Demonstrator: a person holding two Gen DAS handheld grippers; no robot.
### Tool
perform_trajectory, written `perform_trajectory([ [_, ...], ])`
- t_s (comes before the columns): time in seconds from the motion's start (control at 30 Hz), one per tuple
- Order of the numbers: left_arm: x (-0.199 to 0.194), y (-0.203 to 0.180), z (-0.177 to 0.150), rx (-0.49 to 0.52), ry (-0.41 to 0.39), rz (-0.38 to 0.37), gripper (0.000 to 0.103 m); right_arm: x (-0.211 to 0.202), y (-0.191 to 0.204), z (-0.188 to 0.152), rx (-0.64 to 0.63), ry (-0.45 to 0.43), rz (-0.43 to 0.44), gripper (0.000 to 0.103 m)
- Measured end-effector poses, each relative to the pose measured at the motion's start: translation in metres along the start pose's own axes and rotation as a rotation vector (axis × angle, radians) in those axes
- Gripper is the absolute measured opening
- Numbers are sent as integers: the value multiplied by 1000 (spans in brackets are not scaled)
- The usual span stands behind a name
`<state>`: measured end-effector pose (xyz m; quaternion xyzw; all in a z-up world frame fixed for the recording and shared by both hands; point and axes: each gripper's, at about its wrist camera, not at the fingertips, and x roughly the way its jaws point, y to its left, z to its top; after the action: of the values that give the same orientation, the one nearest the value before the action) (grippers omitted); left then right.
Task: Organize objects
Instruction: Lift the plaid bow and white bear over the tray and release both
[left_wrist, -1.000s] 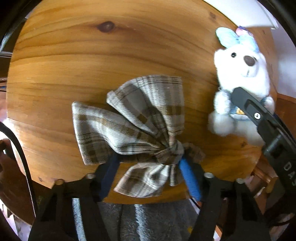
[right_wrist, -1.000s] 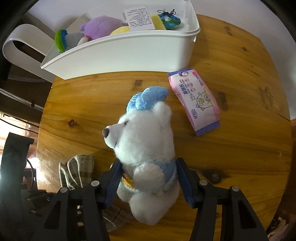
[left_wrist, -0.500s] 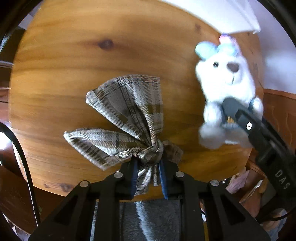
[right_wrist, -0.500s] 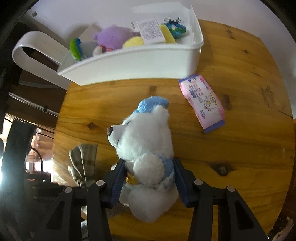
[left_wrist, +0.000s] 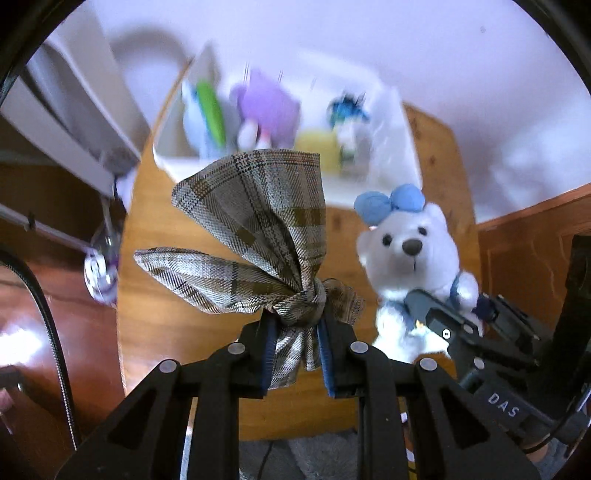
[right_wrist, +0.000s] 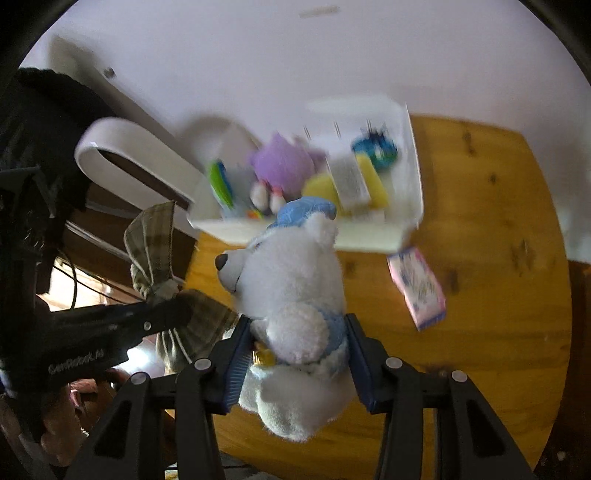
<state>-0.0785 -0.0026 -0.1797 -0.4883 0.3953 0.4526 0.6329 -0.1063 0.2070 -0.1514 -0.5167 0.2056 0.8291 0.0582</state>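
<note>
The jaws of the left gripper are pinched on the knot of a grey-brown plaid cloth bow, which stands clear of the round wooden table with its two loops fanning up and to the left; the jaws of the right gripper are clamped on the waist of a fluffy white teddy bear with a blue bow on its head, also held off the tabletop. The likely next step, as a judgement, is to carry both to the white plastic bin at the back of the table, which already holds a purple plush toy, a yellow item and other small things that are too blurred to name. On the left, the grip is only on the knot and a tail of fabric, so the soft cloth could slide out if swung fast. In the middle, the two grippers ride close together, and the loops of the bow could snag the bear or the other tool. On the right, the bear is bulky and squashy, so it may catch the bin's near wall, or knock the pink wet-wipe packet lying just beside the bin.
</note>
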Motion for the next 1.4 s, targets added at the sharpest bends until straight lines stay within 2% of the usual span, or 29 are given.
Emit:
perform_trajectory([
  [0.17, -40, -26, 41, 47, -88, 22, 22, -33, 13, 36, -35, -89, 12, 49],
  [0.2, -50, -35, 61, 60, -112, 30, 22, -39, 15, 42, -42, -102, 14, 49],
  [0.33, -67, -40, 84, 99, -184, 43, 22, -60, 22, 73, -55, -160, 26, 49],
  [0.5, -80, -54, 109, 146, -248, 67, 22, -64, 27, 105, -78, -204, 9, 49],
  [0.7, -77, -64, 135, 203, -295, 103, 22, -47, 22, 144, -62, -198, 11, 49],
  [1.0, -47, -60, 166, 215, -258, 119, 22, -6, 6, 184, -35, -156, -21, 49],
  [1.4, -24, -75, 188, 226, -213, 148, 24, 31, -5, 203, -54, -98, -25, 50],
])
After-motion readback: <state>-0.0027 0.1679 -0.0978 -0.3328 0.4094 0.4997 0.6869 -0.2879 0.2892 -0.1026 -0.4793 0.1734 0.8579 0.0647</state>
